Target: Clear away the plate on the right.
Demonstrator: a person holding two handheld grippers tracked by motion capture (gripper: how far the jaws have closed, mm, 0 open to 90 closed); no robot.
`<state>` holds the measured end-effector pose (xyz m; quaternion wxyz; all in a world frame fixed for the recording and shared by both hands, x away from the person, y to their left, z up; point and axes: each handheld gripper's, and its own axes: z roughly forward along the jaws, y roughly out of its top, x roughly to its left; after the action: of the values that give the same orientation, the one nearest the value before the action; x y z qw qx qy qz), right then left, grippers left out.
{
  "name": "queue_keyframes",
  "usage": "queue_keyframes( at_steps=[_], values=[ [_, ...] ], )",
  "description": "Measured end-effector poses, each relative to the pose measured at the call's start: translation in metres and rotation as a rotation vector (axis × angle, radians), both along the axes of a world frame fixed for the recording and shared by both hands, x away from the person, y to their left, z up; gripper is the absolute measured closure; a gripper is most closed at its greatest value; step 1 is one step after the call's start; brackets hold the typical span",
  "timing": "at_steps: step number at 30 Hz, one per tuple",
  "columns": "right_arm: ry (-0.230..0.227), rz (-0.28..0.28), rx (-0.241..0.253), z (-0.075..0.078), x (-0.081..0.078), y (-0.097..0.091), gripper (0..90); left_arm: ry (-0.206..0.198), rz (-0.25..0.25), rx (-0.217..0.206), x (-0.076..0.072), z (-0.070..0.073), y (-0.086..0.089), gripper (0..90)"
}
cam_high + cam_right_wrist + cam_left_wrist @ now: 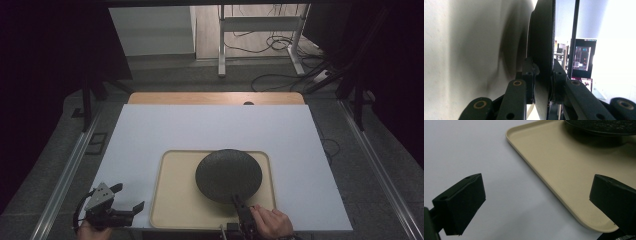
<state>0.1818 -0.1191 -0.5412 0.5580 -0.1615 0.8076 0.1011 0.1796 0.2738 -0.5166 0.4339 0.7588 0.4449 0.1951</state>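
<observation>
1. White table cover [210, 127] carries a beige plastic tray [172, 200]; the right gripper [239, 201] clamps the near rim of the round dark speckled plate [228, 175], which is over the tray.
2. Left gripper [534, 202] waits released beside the tray [554, 170].
3. Both jaws pinch the plate [544, 37] edge, probably for steady carrying.

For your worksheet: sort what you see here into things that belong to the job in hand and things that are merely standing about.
In the job:
- dark plate, its rim clamped by the right gripper
- beige tray under the plate

Standing about:
- left gripper, open, over the white table beside the tray
- metal frame and cables on the floor beyond
</observation>
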Motion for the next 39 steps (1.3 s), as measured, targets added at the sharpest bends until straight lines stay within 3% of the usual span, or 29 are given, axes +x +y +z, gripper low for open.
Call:
queue_keyframes(
  at_steps=[7, 8, 11, 27, 39],
  values=[
    [0.004, 0.045, 0.000, -0.003, -0.002, 0.010, 77.3, -0.001, -0.001, 0.000, 0.000, 0.000, 0.000, 0.0],
    [0.012, 0.029, -0.020, -0.002, -0.004, 0.011, 77.3, 0.000, 0.000, -0.001, 0.000, 0.000, 0.000, 0.0],
    [0.005, 0.060, -0.006, -0.006, -0.003, 0.015, 77.4, 0.001, -0.001, 0.000, 0.000, 0.000, 0.000, 0.0],
    [0.109, 0.076, -0.027, -0.015, -0.003, 0.024, 84.9, 0.001, -0.002, -0.001, 0.000, 0.000, -0.001, 0.0],
    [0.132, 0.084, -0.022, -0.018, 0.001, 0.026, 83.7, 0.003, -0.003, 0.000, 0.000, 0.000, -0.001, 0.0]
  ],
)
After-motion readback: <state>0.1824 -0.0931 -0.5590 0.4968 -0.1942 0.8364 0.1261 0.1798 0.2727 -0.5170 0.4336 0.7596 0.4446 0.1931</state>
